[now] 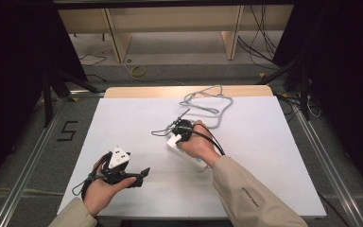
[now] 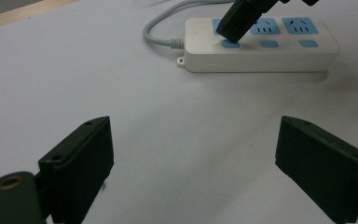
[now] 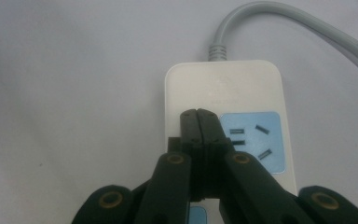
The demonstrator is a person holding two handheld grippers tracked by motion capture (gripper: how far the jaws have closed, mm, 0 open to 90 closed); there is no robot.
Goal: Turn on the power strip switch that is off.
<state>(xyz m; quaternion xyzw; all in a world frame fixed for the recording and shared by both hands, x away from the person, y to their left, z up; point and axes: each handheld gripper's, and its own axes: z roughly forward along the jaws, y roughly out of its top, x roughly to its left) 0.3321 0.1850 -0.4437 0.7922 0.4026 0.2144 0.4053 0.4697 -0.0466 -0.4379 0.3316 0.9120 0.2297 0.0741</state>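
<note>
Two claws are in play. Right claw (image 3: 199, 114), jaws together, is pressed on a blue switch of the power strip (image 1: 187, 153) at frame centre on the bench (image 1: 264, 156). Left claw (image 2: 193, 168) is held apart, idle at lower left. Risk: an off-centre push slips off the button, or the unbraced strip is skidded.

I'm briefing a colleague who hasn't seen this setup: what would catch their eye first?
The white power strip with blue sockets, mid-table, its grey cord looping toward the far edge. The right gripper, jaws shut, presses down on the strip's blue button nearest the cord. The left gripper waits open at the near left.
</note>
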